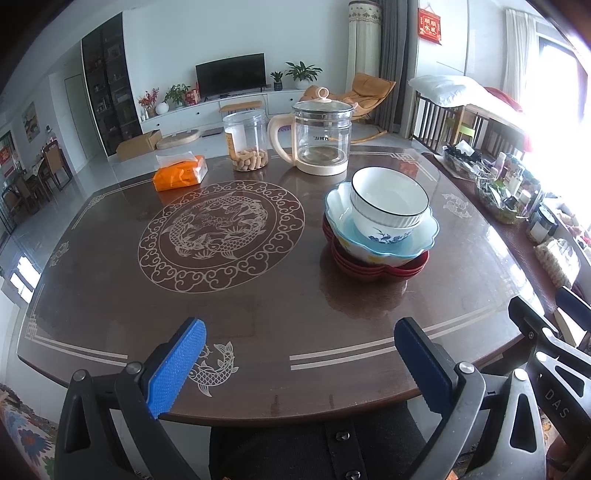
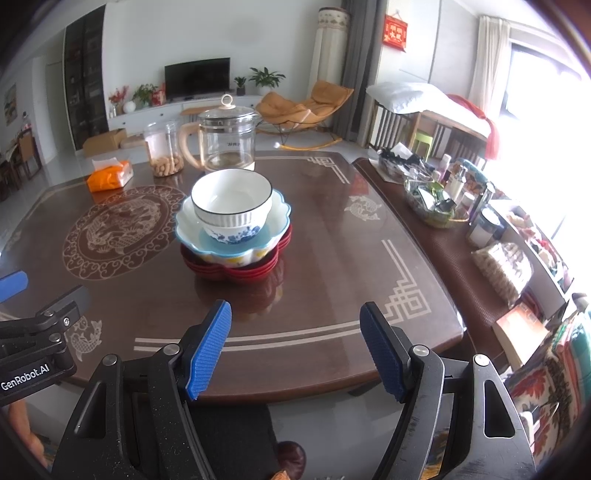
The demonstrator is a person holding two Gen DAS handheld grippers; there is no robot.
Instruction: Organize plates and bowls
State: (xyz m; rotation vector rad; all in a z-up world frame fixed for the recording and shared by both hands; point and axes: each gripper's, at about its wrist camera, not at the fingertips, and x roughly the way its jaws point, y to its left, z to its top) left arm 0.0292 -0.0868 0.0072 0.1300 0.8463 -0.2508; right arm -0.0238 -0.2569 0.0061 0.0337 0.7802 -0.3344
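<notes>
Nearest the cameras, left gripper (image 1: 299,354) spread wide over the near edge of the brown table (image 1: 258,306), holding nothing; right gripper (image 2: 295,343) likewise wide apart and empty, well short of the stack. On gripper bodies, readable lettering: "DAS" at the right edge of the left view, "GenRobot.AI" at the left edge of the right view. Beyond the grippers, toward the table's right half, the stack of dishes: red plates (image 1: 376,267) at the bottom, mostly hidden under a scalloped blue-rimmed bowl (image 1: 384,243), so count hard to tell; inside that, a blue-flowered bowl (image 1: 384,232) largely covered by a white ribbed bowl (image 1: 389,201) with a dark rim nested on top. Left of the stack, a carved fish-and-cloud medallion (image 1: 221,236) in the tabletop. Behind the stack, a glass kettle (image 1: 321,136) with cream handle, its small printed mark too blurred to read; left of it, a clear jar (image 1: 247,140) with snacks at the bottom, label unreadable; further left, an orange tissue pack (image 1: 181,173). Far behind the stack, a red wall hanging (image 1: 430,22) with gold characters, not legible.
</notes>
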